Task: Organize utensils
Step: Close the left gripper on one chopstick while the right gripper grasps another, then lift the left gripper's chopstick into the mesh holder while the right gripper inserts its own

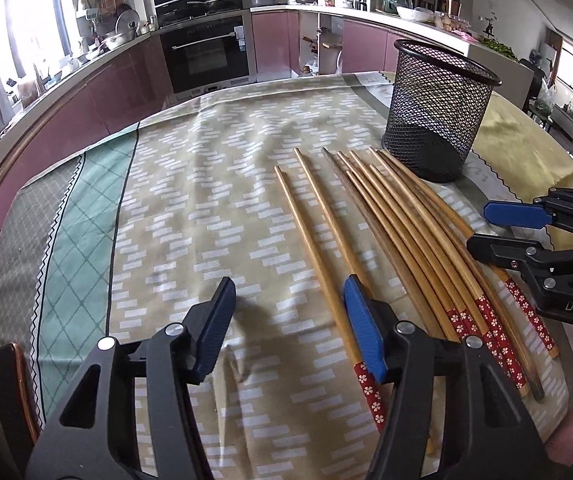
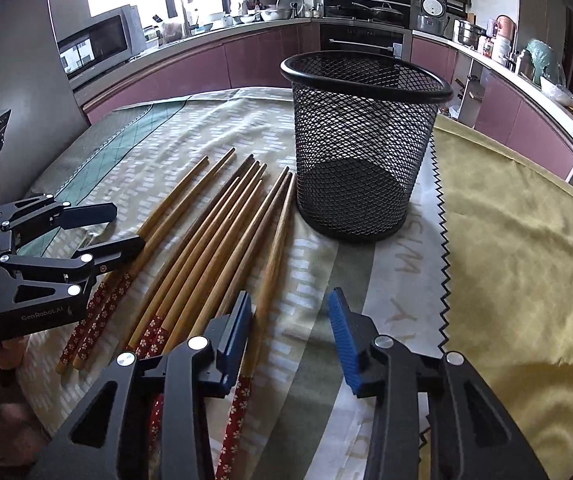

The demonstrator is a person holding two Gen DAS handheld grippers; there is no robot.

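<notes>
Several wooden chopsticks (image 1: 402, 220) with red flowered handle ends lie side by side on the tablecloth, tips toward a black mesh holder (image 1: 438, 116). The holder stands upright and looks empty; it also shows in the right wrist view (image 2: 360, 148), beside the chopsticks (image 2: 222, 232). My left gripper (image 1: 290, 292) is open and empty, just left of the chopsticks, its right finger over the leftmost one. My right gripper (image 2: 288, 304) is open and empty, its left finger over the rightmost chopstick. Each gripper shows in the other's view, the right one (image 1: 486, 224) and the left one (image 2: 126, 226).
A patterned tablecloth (image 1: 190, 208) covers the table, with a yellow-green cloth (image 2: 518, 248) to the right of the holder. Kitchen counters, an oven and a microwave stand beyond the table's far edge. A chair back (image 1: 10, 384) is at the near left.
</notes>
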